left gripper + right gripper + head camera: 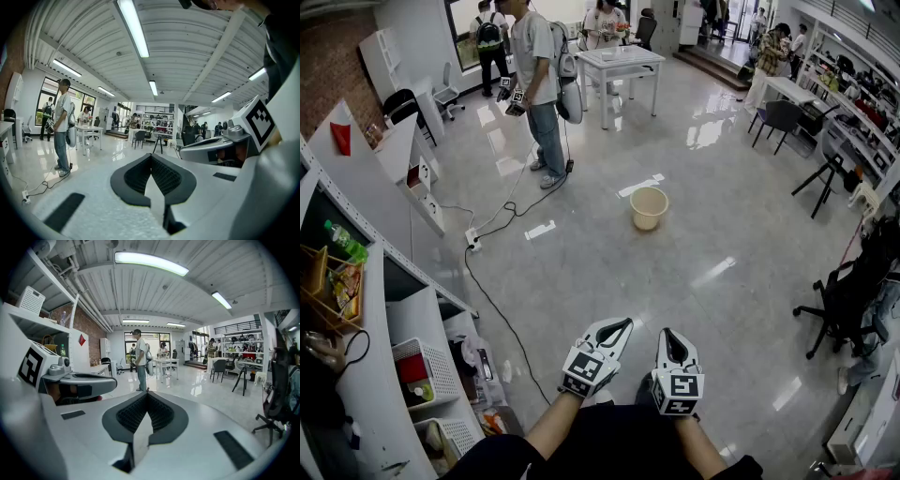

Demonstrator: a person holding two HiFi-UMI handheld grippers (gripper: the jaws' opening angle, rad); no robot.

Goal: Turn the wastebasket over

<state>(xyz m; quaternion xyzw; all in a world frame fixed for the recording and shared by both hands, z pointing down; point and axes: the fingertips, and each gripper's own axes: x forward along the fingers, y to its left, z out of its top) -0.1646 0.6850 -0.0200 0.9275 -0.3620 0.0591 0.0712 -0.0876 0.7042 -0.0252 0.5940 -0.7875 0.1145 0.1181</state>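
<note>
A beige round wastebasket (649,207) stands upright with its mouth up on the glossy floor, far ahead of me in the head view. Neither gripper view shows it. My left gripper (622,326) and right gripper (668,335) are held side by side close to my body, well short of the basket. Both are shut with nothing between the jaws. In the left gripper view the left gripper (151,157) has its black pads meeting at the tip. The right gripper (147,394) shows the same in its own view.
A person (536,84) stands at the back left holding two more grippers, with a cable (502,314) trailing across the floor. White shelving (384,281) lines the left. A white table (622,64) stands behind. Office chairs (842,300) and a tripod (825,178) sit at the right.
</note>
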